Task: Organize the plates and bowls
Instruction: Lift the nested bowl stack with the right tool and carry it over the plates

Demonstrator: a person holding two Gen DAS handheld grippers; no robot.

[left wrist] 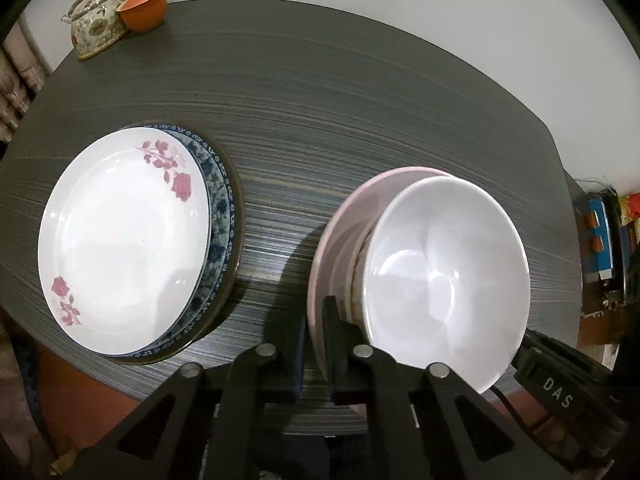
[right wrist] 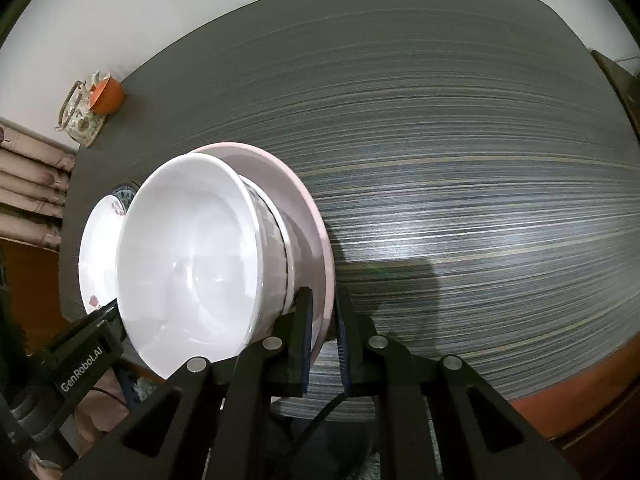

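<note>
Both tools are clamped on the rim of the pink plate [left wrist: 340, 220], one on each side: the left tool [left wrist: 316, 344] pinches its left edge, the right tool [right wrist: 324, 332] pinches its right edge, each with jaws drawn narrow around the thin lip. The plate sits near the table's [left wrist: 320, 100] front edge and carries a short stack of bowls, the white bowl [left wrist: 444, 276] on top. A second stack, headed by the rose-patterned plate [left wrist: 124, 240] over a blue-patterned plate [left wrist: 218, 208], lies by the left edge; a teapot [left wrist: 96, 20] and an orange cup [left wrist: 144, 8] stand at the far left corner.

The step looks like a two-handed carry of the loaded plate. To do it well, both hands should rise together and keep the plate level, since the bowls are only nested and could slide or tip. The grips are shallow on a glazed rim, so slow, even travel matters; any twist between the hands risks a slip.
</note>
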